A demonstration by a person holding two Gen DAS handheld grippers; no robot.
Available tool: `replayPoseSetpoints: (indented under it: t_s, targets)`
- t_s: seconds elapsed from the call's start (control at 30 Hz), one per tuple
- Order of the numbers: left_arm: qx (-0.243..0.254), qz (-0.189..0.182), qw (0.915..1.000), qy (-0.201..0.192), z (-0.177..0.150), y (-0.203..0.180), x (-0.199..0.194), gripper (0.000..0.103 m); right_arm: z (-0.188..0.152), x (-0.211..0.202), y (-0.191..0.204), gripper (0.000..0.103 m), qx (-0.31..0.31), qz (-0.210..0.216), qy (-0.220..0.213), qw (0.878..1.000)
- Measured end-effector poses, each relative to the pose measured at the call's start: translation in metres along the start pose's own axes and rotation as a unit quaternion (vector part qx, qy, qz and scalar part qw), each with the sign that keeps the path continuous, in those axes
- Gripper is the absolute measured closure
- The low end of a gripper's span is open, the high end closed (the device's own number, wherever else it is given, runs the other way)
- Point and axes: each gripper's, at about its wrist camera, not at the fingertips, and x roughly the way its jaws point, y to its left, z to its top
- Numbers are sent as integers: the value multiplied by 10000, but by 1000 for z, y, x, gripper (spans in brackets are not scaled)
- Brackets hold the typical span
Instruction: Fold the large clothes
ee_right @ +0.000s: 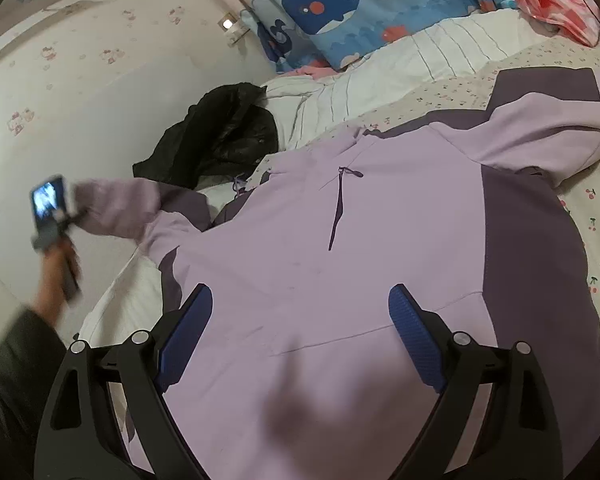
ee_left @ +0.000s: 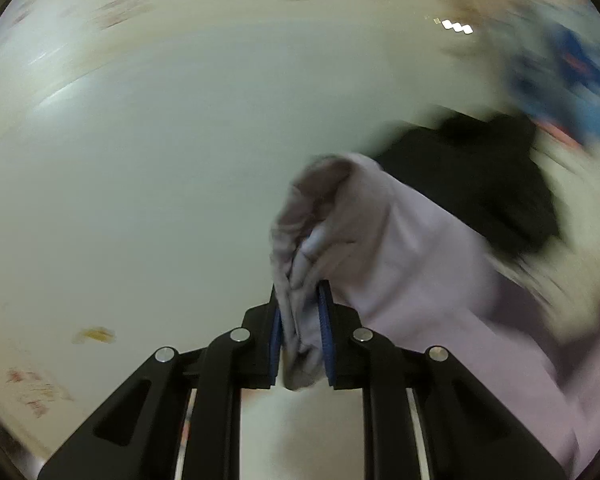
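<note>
Left wrist view: I see my left gripper clamping the lilac jacket's sleeve, right gripper spread above it.

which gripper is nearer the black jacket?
Left. The left gripper grips the lilac sleeve cuff close beside the black jacket; the right gripper hangs open over the hoodie's body, farther away.

Lilac-and-purple jacket lies spread flat on bed, one sleeve apparently lifted.
</note>
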Motion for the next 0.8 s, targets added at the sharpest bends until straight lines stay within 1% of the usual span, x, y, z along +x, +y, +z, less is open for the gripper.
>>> replayPoseSetpoints:
  t_s: [0.03, 0.07, 0.1, 0.13, 0.17, 0.2, 0.23, 0.27, 0.33, 0.37, 0.4, 0.43, 0.47, 0.5, 0.53, 0.57, 0.6, 0.63, 0.67, 0.7, 0.73, 0.8]
  targets:
    - [-146, 352, 9988, 321, 17, 24, 26, 82, 1, 5, -1, 17, -9, -19, 44, 10000]
    - [-235, 676, 9953, 650, 27, 44, 47, 72, 1, 9, -1, 17, -16, -58, 86, 9999]
    - [-414, 958, 9878, 1154, 33, 69, 71, 65, 1, 13, -2, 17, -3, -84, 119, 9999]
    - [-624, 964, 9825, 1466, 32, 84, 83, 50, 1, 15, -4, 17, 23, -110, 167, 9998]
    - [-1029, 669, 9750, 1852, 27, 105, 95, 36, 0, 19, -6, 17, 62, -148, 238, 9996]
    - [-1388, 334, 9685, 2042, 18, 121, 99, 34, -1, 20, -8, 17, 89, -169, 276, 9994]
    - [-1525, 232, 9665, 2051, 11, 128, 99, 34, -1, 21, -9, 17, 110, -171, 291, 9994]
    - [-1585, 185, 9666, 2005, 4, 133, 94, 34, -1, 21, -10, 17, 133, -162, 295, 9993]
    - [-1582, -191, 9709, 1789, -17, 128, 66, 33, 0, 18, -11, 17, 180, -140, 262, 9994]
    - [-1564, -382, 9725, 1685, -26, 120, 54, 28, 1, 17, -12, 17, 209, -115, 249, 9994]
    - [-1543, -650, 9739, 1530, -35, 109, 34, 25, 2, 16, -13, 16, 246, -72, 244, 9994]
    - [-1526, -1030, 9740, 1324, -46, 90, 7, 18, 3, 16, -15, 16, 303, -9, 244, 9992]
    - [-1465, -1425, 9716, 1195, -58, 71, -18, 13, 5, 14, -17, 16, 344, 20, 235, 9991]
    - [-1354, -2036, 9638, 1062, -78, 42, -51, 12, 10, 9, -22, 16, 438, 64, 188, 9988]
    - [-1304, -2429, 9561, 990, -90, 29, -79, 10, 13, 5, -25, 16, 513, 82, 144, 9985]
    - [-1228, -2849, 9458, 961, -103, 6, -104, 9, 20, -6, -33, 16, 653, 56, 24, 9978]
    - [-1130, -3379, 9290, 999, -121, -27, -135, 9, 28, -18, -42, 16, 768, 18, -118, 9970]
    - [-1096, -3674, 9176, 1049, -133, -48, -154, 9, 38, -36, -59, 16, 933, -61, -334, 9951]
    - [-1074, -4043, 9016, 1106, -146, -72, -177, 9, 44, -50, -73, 16, 1076, -151, -492, 9929]
    - [-1067, -4228, 8925, 1151, -155, -85, -191, 9, 51, -64, -89, 13, 1228, -270, -647, 9900]
    - [-1053, -4454, 8805, 1238, -167, -104, -208, 9, 59, -87, -118, 11, 1478, -522, -925, 9833]
    - [-1071, -4723, 8640, 1375, -183, -130, -226, 9, 70, -114, -162, 9, 1798, -902, -1210, 9721]
